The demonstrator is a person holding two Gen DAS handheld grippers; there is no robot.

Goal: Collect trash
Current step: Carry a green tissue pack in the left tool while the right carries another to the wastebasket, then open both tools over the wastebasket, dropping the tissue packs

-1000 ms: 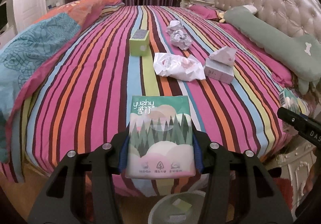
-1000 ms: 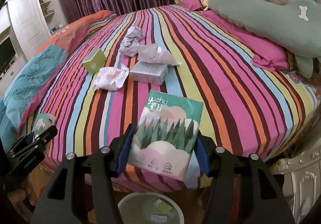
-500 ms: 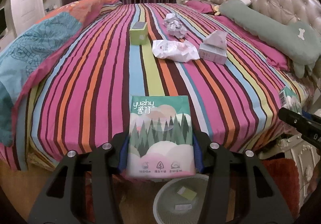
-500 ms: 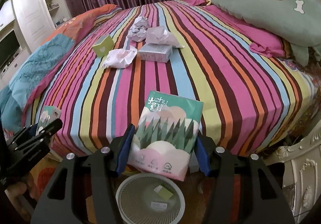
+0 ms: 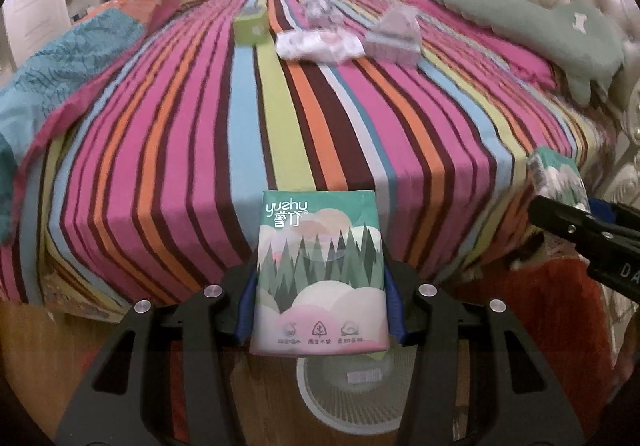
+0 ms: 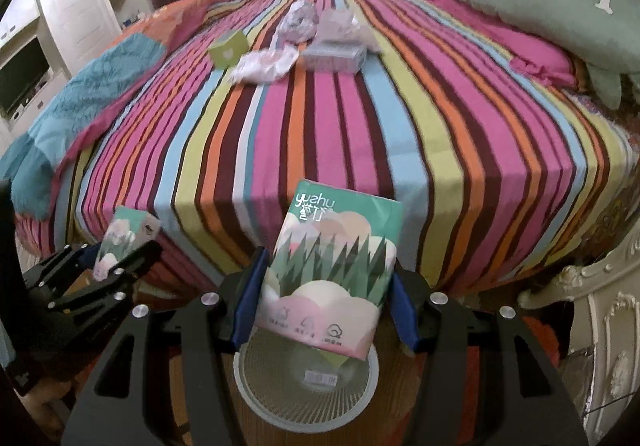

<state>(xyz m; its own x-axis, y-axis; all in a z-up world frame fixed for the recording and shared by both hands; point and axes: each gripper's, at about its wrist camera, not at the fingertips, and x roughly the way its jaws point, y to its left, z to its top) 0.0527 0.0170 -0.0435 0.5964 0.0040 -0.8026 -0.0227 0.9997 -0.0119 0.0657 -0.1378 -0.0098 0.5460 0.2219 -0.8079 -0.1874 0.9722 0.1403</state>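
The left gripper holds a green forest-print tissue pack, its jaws closed against the pack's sides. The right gripper holds a second green forest-print tissue pack, slightly tilted, in the same way. Both packs hang above a round white mesh wastebasket on the floor, off the foot of the striped bed. Crumpled white papers lie far up the bed.
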